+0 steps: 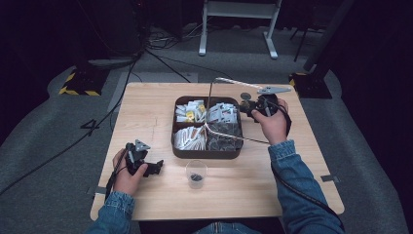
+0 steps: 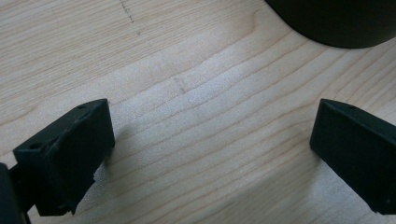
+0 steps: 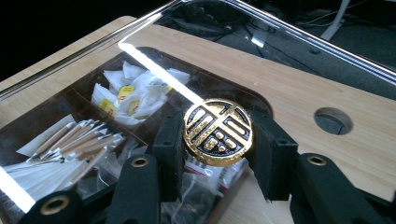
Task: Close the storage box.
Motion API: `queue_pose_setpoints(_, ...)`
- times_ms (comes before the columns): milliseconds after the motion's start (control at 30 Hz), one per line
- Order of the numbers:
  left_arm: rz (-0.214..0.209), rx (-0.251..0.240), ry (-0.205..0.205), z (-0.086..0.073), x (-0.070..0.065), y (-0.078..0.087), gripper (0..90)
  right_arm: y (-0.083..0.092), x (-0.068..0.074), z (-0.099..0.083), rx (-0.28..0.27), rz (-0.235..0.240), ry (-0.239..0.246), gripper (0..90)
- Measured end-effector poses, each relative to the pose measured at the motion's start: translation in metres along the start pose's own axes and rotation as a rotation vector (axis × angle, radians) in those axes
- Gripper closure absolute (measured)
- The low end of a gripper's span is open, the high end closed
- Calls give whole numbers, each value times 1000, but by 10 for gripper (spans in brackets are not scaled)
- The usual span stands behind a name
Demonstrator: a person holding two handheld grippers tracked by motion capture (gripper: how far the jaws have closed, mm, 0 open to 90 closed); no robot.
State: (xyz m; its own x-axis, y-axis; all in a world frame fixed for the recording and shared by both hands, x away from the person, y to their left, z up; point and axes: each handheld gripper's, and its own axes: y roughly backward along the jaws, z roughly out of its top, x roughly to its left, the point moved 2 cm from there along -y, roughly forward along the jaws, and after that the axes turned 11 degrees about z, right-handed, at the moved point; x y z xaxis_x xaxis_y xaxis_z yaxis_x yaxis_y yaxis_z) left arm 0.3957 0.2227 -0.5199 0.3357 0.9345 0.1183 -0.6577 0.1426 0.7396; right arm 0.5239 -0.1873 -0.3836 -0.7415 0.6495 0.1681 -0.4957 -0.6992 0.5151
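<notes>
Denim sleeves come in from the near edge of the table (image 1: 146,195), each hand carrying a gripper. Farther in, the right gripper (image 3: 217,140) is clenched on a round black-and-gold knob (image 3: 218,132), one pad pressing on each side of it. That knob sits on a clear lid (image 3: 154,70), which is lifted and tilted above a dark box (image 1: 207,153) at the middle of the table. In the high view the lid (image 1: 229,112) rises on a slant, its near edge low over the box and its far edge up toward the far right, with its long side running left to right. Seen from the right gripper, the knob's gold face looks up and toward the camera. Under the lid the box is split into compartments: white sachets with yellow marks (image 3: 126,93) at the far left, a fan of paper-wrapped sticks (image 3: 70,144) at the near left, more packets on the right side. A small clear cup (image 1: 196,173) with something dark at its bottom stands just near of the box, between the two hands. The right hand (image 1: 272,124) reaches in from the right over the box's far right corner. The left gripper (image 2: 212,154) lies low over bare wood at the near left, jaws spread wide with nothing between them, held in the left hand (image 1: 127,175) well apart from the box.
</notes>
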Motion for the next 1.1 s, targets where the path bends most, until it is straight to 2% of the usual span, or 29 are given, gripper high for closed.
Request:
queue_pose_setpoints(500,0,0,-1,0,0,0,1,-30,25,18,36,42,47,588)
queue_pose_setpoints(833,-1,-1,1,1,0,-1,1,-50,36,21,63,77,72,588)
queue_pose_setpoints(1100,-2,0,-4,1,0,0,1,-73,44,18,96,109,68,588)
